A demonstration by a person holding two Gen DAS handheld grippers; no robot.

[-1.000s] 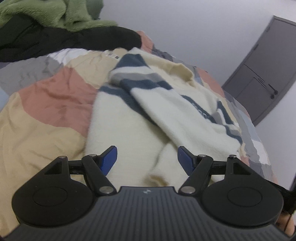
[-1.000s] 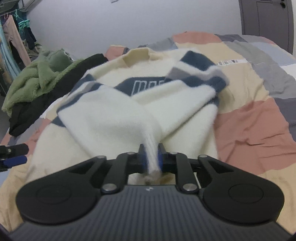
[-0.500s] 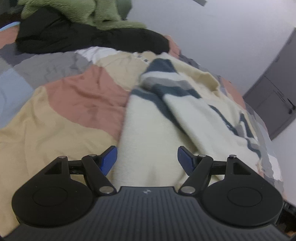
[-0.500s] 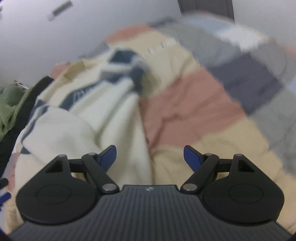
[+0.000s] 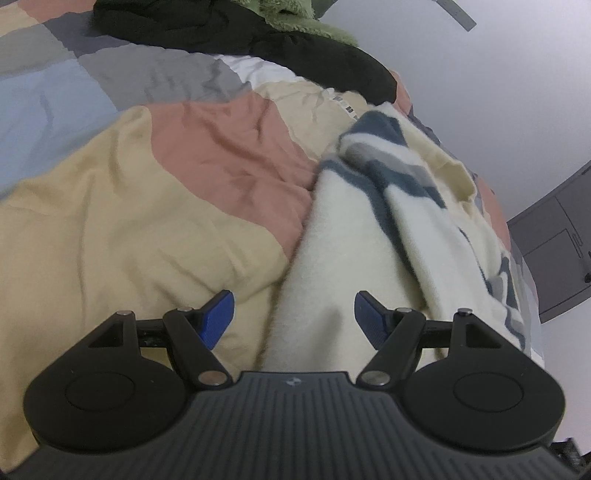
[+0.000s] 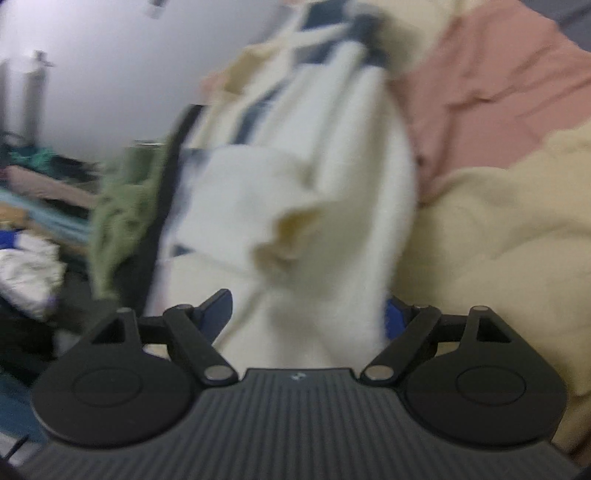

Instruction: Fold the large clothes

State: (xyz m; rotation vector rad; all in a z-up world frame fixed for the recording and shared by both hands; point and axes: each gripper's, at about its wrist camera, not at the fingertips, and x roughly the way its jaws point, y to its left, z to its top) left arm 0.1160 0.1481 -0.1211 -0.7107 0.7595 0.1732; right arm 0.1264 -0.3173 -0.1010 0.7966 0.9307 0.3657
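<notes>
Both grippers I run with jaws wide and nothing pinched. Ahead of my left gripper (image 5: pixel 293 314) the cream sweater (image 5: pixel 343 258) with navy stripes lies on the patchwork duvet (image 5: pixel 129 206), its edge between the spread pads. My right gripper (image 6: pixel 308 314) has just been opening; sweater cloth sits loose between its pads, blurred. Beyond lie a black garment (image 5: pixel 295 55) and green fleece (image 5: pixel 306 26).

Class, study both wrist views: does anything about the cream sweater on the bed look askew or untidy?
Yes. The cream sweater lies bunched, not flat: its striped sleeve is flopped across the body, and the fabric is rumpled on the patchwork bedspread. The fold looks unfinished.
</notes>
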